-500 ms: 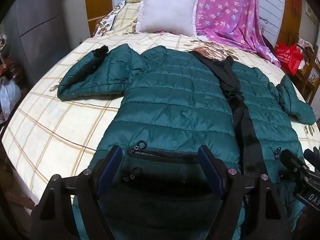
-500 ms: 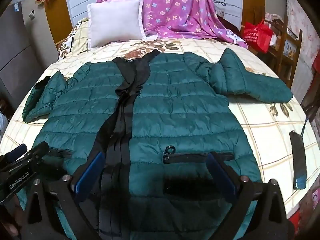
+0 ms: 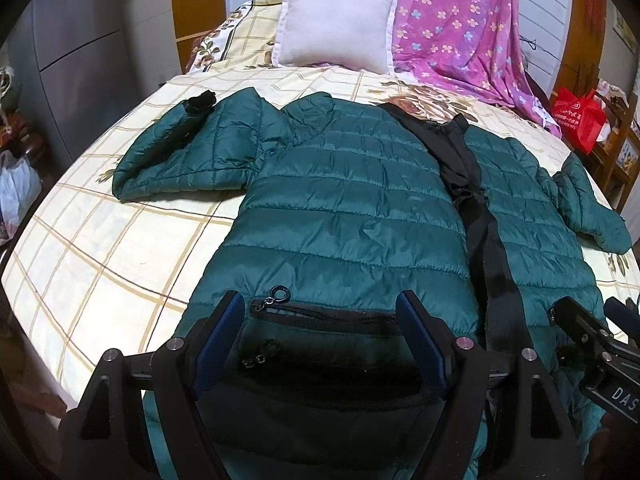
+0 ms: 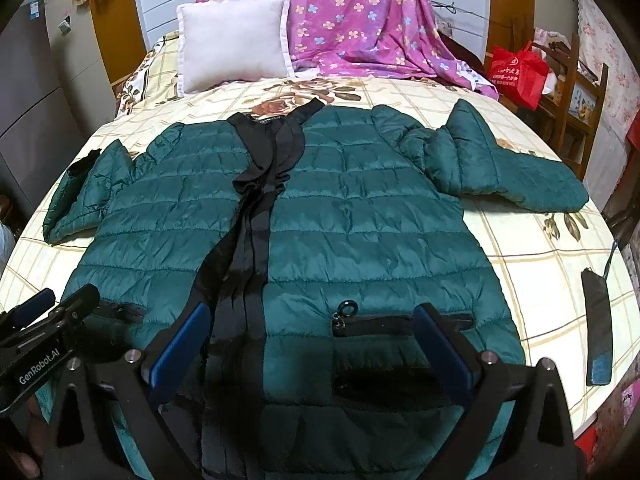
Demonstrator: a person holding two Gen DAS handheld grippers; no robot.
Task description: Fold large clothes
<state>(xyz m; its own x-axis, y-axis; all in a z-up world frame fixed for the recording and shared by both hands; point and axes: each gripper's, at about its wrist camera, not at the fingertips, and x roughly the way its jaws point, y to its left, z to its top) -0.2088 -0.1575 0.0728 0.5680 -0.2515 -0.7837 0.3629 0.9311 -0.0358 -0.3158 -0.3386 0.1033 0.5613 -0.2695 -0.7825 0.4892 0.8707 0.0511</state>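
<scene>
We see a green quilted puffer jacket (image 4: 360, 216) spread front-up on the checked bedsheet (image 3: 100, 248), both sleeves out to the sides. Our left gripper (image 3: 320, 344) and right gripper (image 4: 310, 350) both gape wide, empty, above its hem, each straddling 1 zipped pocket (image 4: 400, 324).

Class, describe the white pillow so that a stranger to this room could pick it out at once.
Start at the bed with its cream checked sheet, where a green puffer jacket lies spread. Look past the jacket's collar to the headboard end. The pillow stands there, plain white beside the pink flowered blanket.
</scene>
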